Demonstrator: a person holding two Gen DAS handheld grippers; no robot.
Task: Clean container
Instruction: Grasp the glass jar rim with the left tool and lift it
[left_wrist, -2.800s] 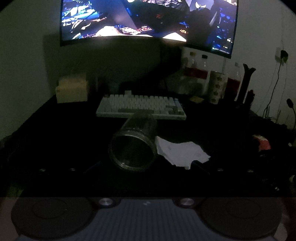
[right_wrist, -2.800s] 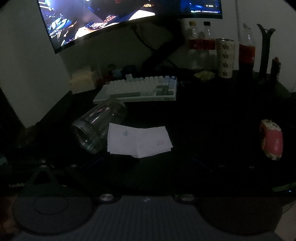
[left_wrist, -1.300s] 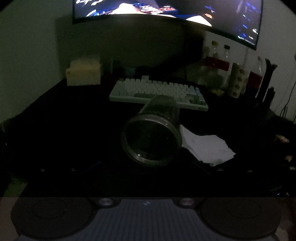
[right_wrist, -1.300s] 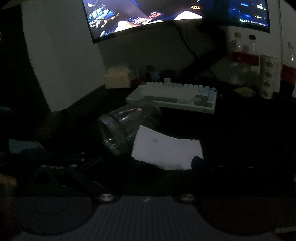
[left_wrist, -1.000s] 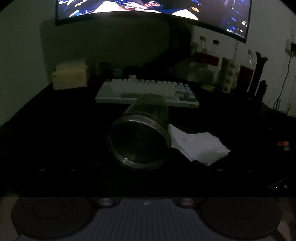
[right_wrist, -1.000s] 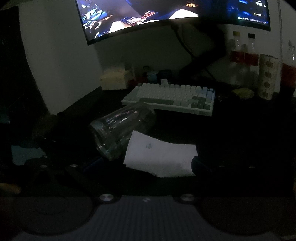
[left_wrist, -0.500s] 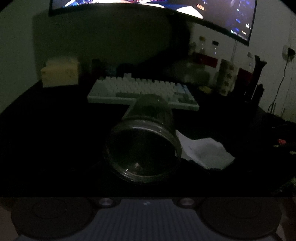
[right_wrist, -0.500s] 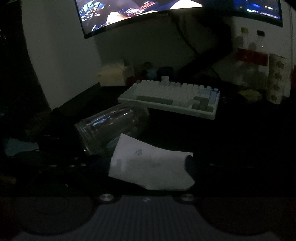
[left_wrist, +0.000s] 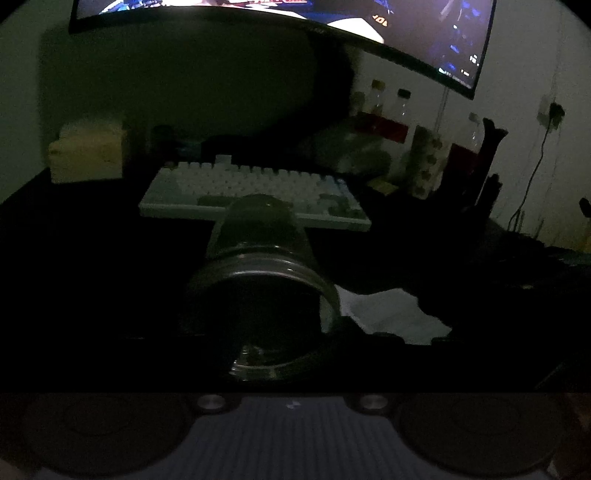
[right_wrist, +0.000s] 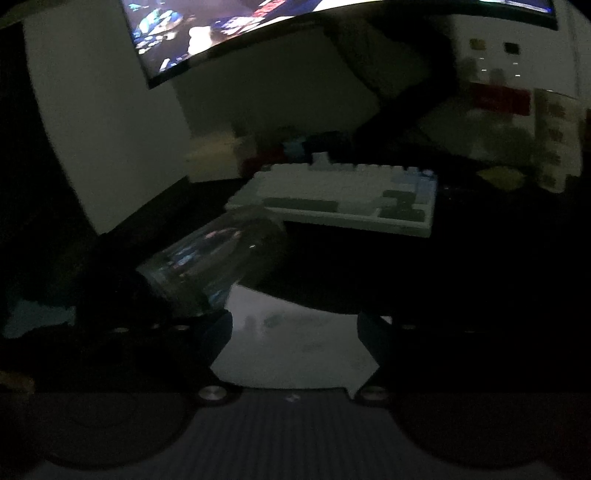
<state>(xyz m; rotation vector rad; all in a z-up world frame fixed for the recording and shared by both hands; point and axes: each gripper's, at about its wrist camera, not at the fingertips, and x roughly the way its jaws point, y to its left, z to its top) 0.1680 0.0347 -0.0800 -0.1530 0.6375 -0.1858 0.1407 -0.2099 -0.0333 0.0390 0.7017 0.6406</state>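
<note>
The room is very dark. A clear glass jar (left_wrist: 258, 291) lies on its side on the black desk, its open mouth toward the left wrist camera. It shows in the right wrist view (right_wrist: 214, 266) too. A white paper napkin (left_wrist: 388, 314) lies flat right of the jar. My right gripper (right_wrist: 293, 325) is open, its dark fingers (right_wrist: 218, 332) on either side of the napkin (right_wrist: 291, 343), close over it. My left gripper's fingers are lost in the dark in front of the jar mouth.
A white keyboard (left_wrist: 255, 192) lies behind the jar, under a lit curved monitor (left_wrist: 369, 22). Bottles (left_wrist: 388, 118) and a patterned cup (left_wrist: 424, 162) stand at the back right. A pale box (left_wrist: 86, 151) sits at the back left.
Both grippers have moved forward. The jar mouth fills more of the left view. The right gripper's fingers have come down around the napkin.
</note>
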